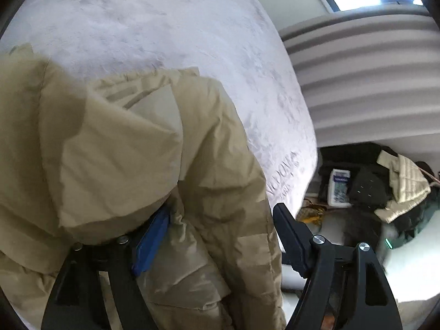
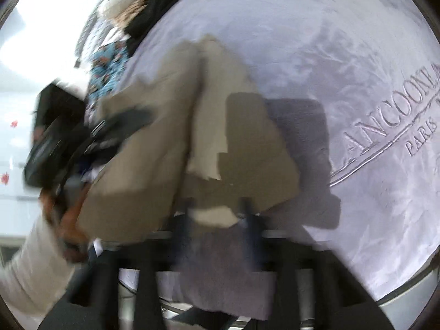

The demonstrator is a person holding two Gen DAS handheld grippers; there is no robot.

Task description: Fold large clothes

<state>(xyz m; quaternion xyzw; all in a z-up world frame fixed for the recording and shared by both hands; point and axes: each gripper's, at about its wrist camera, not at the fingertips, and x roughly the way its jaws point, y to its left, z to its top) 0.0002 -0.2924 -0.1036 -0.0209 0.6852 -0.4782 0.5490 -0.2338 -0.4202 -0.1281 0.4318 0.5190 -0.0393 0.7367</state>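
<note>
Left wrist view: the beige jacket [image 1: 132, 165] lies bunched on a pale grey bed cover [image 1: 165, 27]. The left tongs [image 1: 220, 233] stand wide apart; one blue pad [image 1: 151, 242] touches the fabric, with no squeeze. Likely a released fold.

Right wrist view, blurred: the right tongs [image 2: 217, 214] are open, a jacket edge between the fingers, unpinched. The jacket [image 2: 170, 143] rests beside the cover's stitched logo [image 2: 385, 126].
</note>
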